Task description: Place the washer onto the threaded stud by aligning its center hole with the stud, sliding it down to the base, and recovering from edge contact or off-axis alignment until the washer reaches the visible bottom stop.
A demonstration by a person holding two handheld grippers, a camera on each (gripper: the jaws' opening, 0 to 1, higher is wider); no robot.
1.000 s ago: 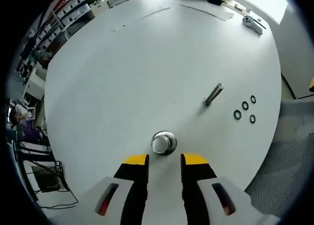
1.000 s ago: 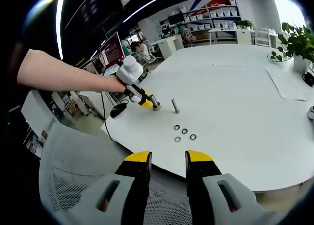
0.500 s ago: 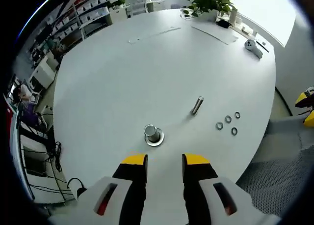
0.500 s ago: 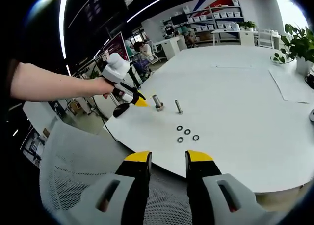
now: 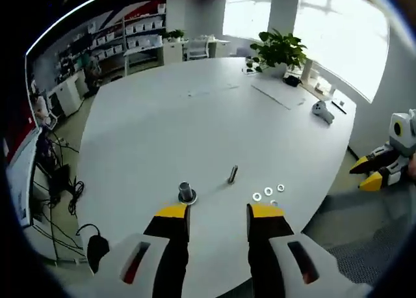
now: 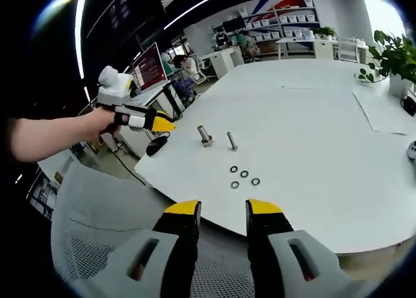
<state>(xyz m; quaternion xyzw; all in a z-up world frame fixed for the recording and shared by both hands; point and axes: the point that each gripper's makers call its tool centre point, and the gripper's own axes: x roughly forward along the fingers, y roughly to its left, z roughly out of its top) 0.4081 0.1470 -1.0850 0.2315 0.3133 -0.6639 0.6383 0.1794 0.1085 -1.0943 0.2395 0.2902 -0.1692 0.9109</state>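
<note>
Daylight pours in from the windows [image 5: 325,31] far ahead and to the right of the left gripper [image 5: 213,215], blown out to plain white. The white table [image 5: 162,135] reflects it evenly, with only faint short shadows under the small metal parts just beyond the jaws. In the right gripper view a ceiling light strip [image 6: 81,25] glares up and to the left of the right gripper [image 6: 222,211], and the room beneath it is dim. Both views bow strongly toward the edges, where detail softens; the jaw bases are slightly blurred.
</note>
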